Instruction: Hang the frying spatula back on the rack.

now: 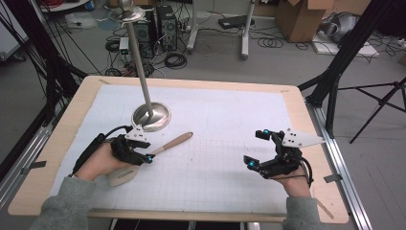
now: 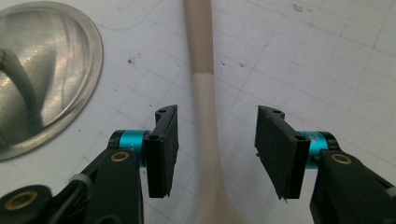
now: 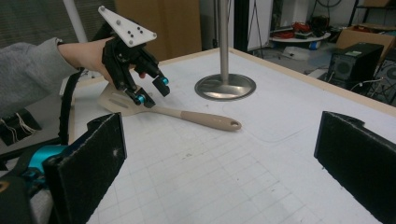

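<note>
Here the spatula lies flat on the white gridded mat, left of centre in the high view, its beige handle pointing toward the upper right and its blade hidden under the left hand. The left gripper straddles the handle's pale neck: in its own view the shaft runs up the middle of the frame with a clear gap to each pad, so the jaws are half open and nothing is gripped. Just above, in the upper left of that view, sits the round steel base of the stand. The right gripper rests apart at the right of the high view, jaws wide and empty. The likely trouble: the neck is slim and rounded, so an off-centre squeeze could roll it aside, or a lift could swing the handle into the stand.
</note>
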